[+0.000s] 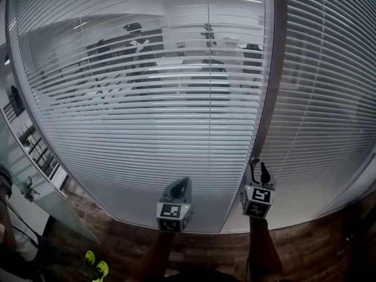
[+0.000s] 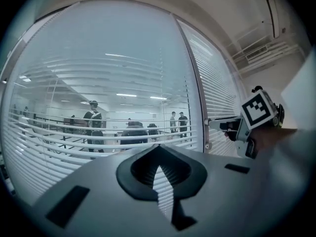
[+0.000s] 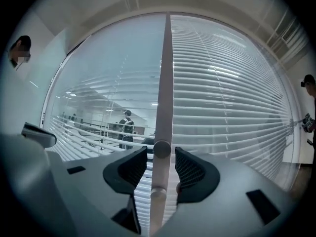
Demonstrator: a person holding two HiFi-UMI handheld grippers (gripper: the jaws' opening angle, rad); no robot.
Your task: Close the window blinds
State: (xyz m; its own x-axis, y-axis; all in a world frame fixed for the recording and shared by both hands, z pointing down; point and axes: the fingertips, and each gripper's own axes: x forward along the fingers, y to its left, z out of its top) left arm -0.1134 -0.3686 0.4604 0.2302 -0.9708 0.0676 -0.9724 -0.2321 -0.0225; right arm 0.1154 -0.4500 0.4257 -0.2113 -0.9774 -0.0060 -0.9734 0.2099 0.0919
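White slatted blinds (image 1: pixel 141 98) hang behind the glass of the left pane, their slats tilted so that an office shows through. The blinds of the right pane (image 1: pixel 329 87) look more closed. A grey mullion (image 1: pixel 271 69) divides the panes. On it sits a small round knob (image 3: pixel 161 148) atop a thin rod. My right gripper (image 3: pixel 161 157) is open with the knob between its pads and a gap on either side; it is the right gripper (image 1: pixel 259 168) standing at the mullion's foot. My left gripper (image 1: pixel 179 187) is shut and empty in front of the left pane; its view shows the left gripper (image 2: pixel 159 149) with tips together.
Beyond the glass, people (image 1: pixel 136 46) stand among desks and chairs. A wood floor (image 1: pixel 317 251) runs below the window. A glass panel (image 1: pixel 35 187) angles off at the left. Yellow-green shoes (image 1: pixel 94 267) are at the bottom left. Another person (image 3: pixel 310 107) is at the right edge.
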